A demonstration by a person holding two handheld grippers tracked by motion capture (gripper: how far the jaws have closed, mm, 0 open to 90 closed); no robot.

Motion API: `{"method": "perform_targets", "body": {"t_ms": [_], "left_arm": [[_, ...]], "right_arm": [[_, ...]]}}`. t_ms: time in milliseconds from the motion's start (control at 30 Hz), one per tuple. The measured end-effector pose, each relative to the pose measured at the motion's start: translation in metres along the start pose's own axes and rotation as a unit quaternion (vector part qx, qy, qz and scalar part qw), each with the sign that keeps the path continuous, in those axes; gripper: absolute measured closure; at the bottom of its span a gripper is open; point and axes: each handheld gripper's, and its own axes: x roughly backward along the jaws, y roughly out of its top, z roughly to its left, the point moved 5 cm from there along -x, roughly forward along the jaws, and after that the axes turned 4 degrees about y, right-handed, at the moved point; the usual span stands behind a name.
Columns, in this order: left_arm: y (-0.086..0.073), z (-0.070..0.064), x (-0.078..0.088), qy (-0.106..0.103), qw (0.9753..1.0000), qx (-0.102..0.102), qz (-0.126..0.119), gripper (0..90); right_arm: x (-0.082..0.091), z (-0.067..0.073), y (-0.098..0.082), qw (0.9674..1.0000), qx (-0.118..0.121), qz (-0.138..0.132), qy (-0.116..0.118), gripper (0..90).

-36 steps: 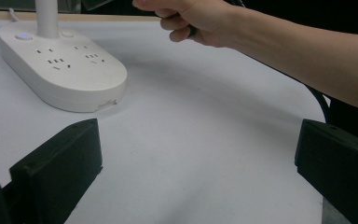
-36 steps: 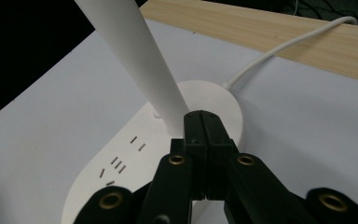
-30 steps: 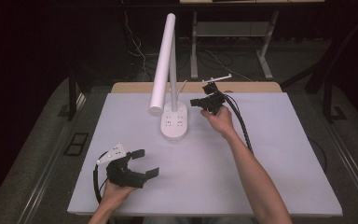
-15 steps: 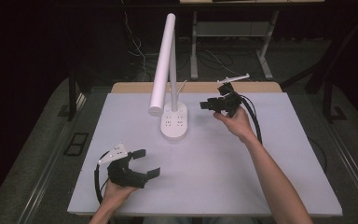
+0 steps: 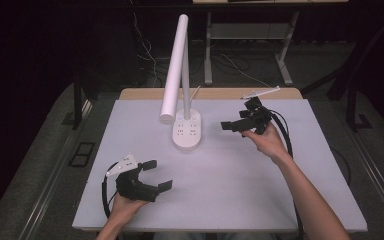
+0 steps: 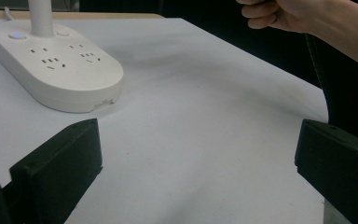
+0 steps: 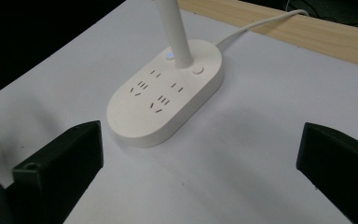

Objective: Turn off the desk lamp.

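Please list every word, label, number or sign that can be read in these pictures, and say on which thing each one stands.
There is no text that can be read.
Lamp base: socket slots and two round buttons, no lettering to be seen.
Grey plate on the left tool: no marking can be made out.
Right tool: plain black, no label.

The white bench (image 5: 230, 190) is evenly lit from above while the room around it is dark. Shadows under the lamp (image 5: 186, 131) base are faint and soft. The high view is slightly soft; in both gripper views the near black jaws blur
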Motion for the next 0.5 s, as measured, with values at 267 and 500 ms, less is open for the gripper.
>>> {"method": "perform_targets", "body": {"t_ms": [267,500], "left_arm": [[-0.001,0.0,-0.001,0.0,1.0,0.0,0.002,0.0],[0.0,0.001,0.0,0.001,1.0,0.0,0.001,0.0]], "right_arm": [[0.03,0.008,-0.017,0.9999,0.005,-0.012,0.001,0.5],[0.056,0.011,-0.034,0.9995,0.005,-0.03,0.003,0.6]]}}
